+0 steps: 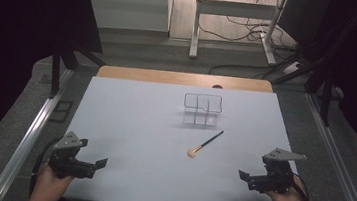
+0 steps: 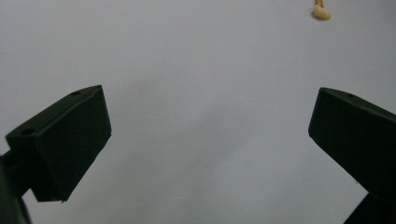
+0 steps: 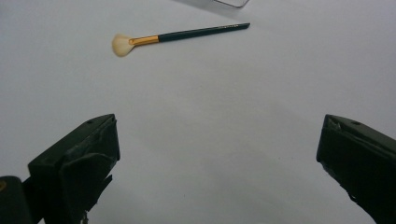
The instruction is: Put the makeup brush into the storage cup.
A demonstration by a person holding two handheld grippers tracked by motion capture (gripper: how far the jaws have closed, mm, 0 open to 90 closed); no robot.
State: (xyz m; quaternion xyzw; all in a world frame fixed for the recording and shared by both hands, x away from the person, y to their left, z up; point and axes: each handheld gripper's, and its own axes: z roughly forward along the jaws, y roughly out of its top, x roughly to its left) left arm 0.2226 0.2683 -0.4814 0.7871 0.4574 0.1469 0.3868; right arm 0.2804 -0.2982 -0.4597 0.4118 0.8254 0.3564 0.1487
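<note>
Both grippers, left gripper [image 1: 101, 163] and right gripper [image 1: 244, 176], hold jaws apart; the brush [image 2: 321, 11] is cut off.

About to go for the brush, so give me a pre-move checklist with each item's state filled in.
1. Brush lies free on the table, nothing on it: ok.
2. Right gripper jaws wide apart and empty: ok.
3. Left gripper jaws wide apart and empty: ok.
4. Bare table between right gripper and brush: ok.
5. Clear organizer upright behind the brush, apart from it: ok.
6. Organizer compartments empty: cannot tell.
</note>
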